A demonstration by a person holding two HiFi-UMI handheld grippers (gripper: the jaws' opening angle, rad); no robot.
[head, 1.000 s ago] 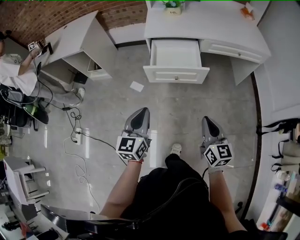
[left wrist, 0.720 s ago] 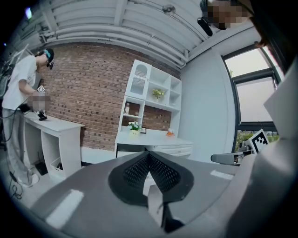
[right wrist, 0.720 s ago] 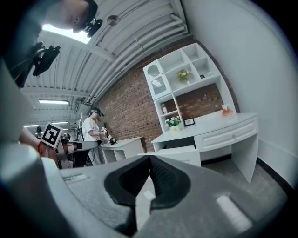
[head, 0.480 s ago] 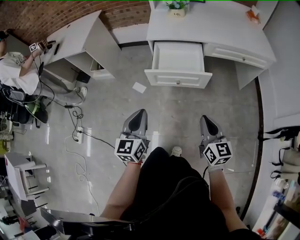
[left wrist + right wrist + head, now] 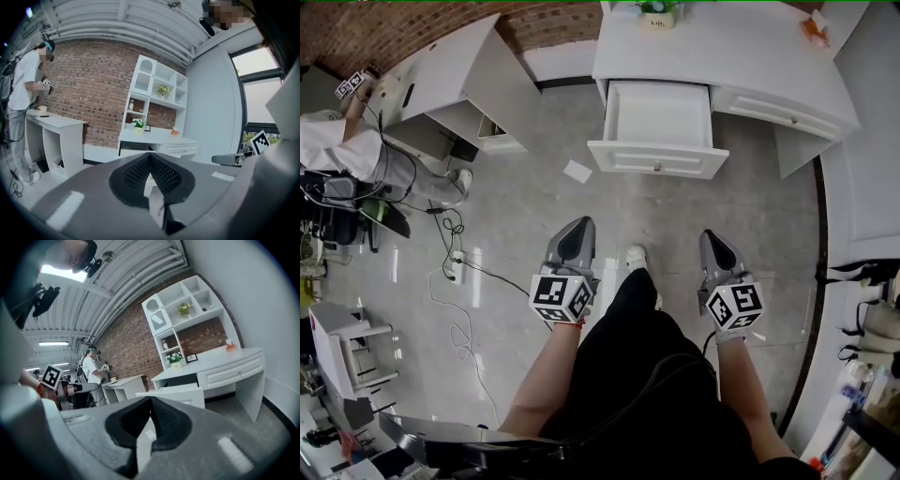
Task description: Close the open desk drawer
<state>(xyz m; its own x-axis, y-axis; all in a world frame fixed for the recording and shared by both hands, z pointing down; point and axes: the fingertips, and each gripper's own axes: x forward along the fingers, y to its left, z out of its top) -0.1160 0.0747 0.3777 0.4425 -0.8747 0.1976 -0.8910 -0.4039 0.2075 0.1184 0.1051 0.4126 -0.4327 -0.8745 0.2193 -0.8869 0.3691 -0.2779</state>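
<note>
The white desk (image 5: 741, 52) stands at the top of the head view, its left drawer (image 5: 659, 117) pulled out and empty, with a small knob on the front panel (image 5: 656, 159). My left gripper (image 5: 579, 229) and right gripper (image 5: 713, 242) are held side by side over the grey floor, well short of the drawer. Both are shut with nothing between the jaws. The right gripper view has the open drawer (image 5: 180, 393) just past the shut jaws (image 5: 151, 398). In the left gripper view the desk (image 5: 157, 138) rises behind the shut jaws (image 5: 150, 153), which hide most of the drawer.
A scrap of paper (image 5: 577, 172) lies on the floor left of the drawer. A second white desk (image 5: 441, 70) and a person (image 5: 337, 150) are at far left, with cables (image 5: 455, 267) trailing over the floor. A closed drawer (image 5: 780, 108) sits right of the open one. My foot (image 5: 635, 255) is between the grippers.
The desk and drawer have come slightly nearer in the head view. My foot has stepped forward between the grippers. Both grippers stay shut and the drawer stays open.
</note>
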